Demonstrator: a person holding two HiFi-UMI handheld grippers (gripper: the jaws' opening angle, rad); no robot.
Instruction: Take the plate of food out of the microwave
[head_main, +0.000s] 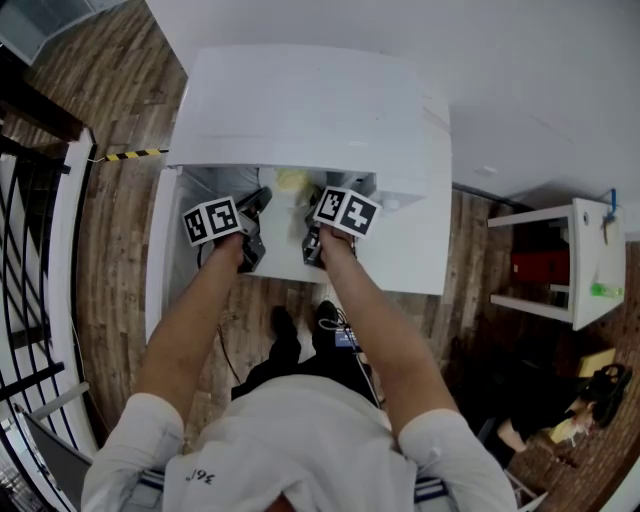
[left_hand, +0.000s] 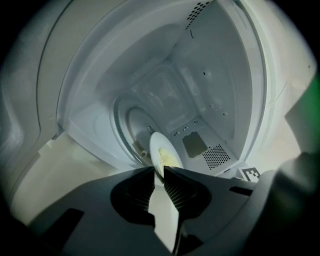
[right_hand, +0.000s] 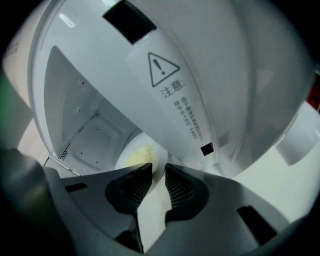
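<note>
- Left tool: clamped on plate rim.
- Right tool: jaws slightly apart, rim between.
- Warning label above right tool: triangle, "注意".
- Forearms extended into microwave, tools tilted down.

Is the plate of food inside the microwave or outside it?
Inside. The plate is within the microwave cavity, with yellow food on it.

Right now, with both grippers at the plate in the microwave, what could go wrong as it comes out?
The left gripper pinches only the plate's thin rim, and the right gripper's hold on it is unclear: the plate may slip or tilt, spilling the food. It could also knock the microwave's opening on the way out.
</note>
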